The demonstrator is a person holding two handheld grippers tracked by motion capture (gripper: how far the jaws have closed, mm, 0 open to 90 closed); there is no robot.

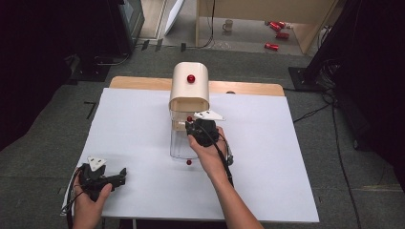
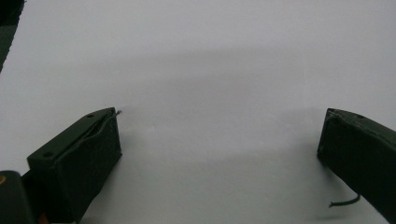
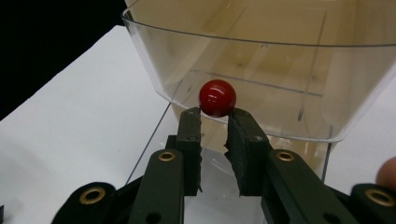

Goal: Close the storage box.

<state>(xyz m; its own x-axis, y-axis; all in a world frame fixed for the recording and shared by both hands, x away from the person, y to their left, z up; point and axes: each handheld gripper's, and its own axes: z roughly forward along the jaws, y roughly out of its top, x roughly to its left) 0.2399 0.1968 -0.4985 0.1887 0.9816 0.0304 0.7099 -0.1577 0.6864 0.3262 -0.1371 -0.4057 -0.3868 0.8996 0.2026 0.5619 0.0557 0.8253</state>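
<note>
One red knob (image 3: pixel 217 97) sits pinched at the tips of the right gripper (image 3: pixel 215 117), its jaws nearly closed on it; the clear lid (image 3: pixel 261 88) it belongs to stands half raised ahead, still to be swung fully. The left gripper (image 2: pixel 219 140) rests wide open and empty on the desk (image 2: pixel 196 56).

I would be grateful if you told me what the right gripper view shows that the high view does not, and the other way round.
The right gripper view alone shows the right gripper with its jaws closed on the red knob of the clear curved lid, whose cream interior shows through.

The high view alone shows the cream bread box with a second red knob on top, the left gripper open near the table's front left corner, and cans on the floor beyond.

Both show the white table, the clear lid and the right gripper.
</note>
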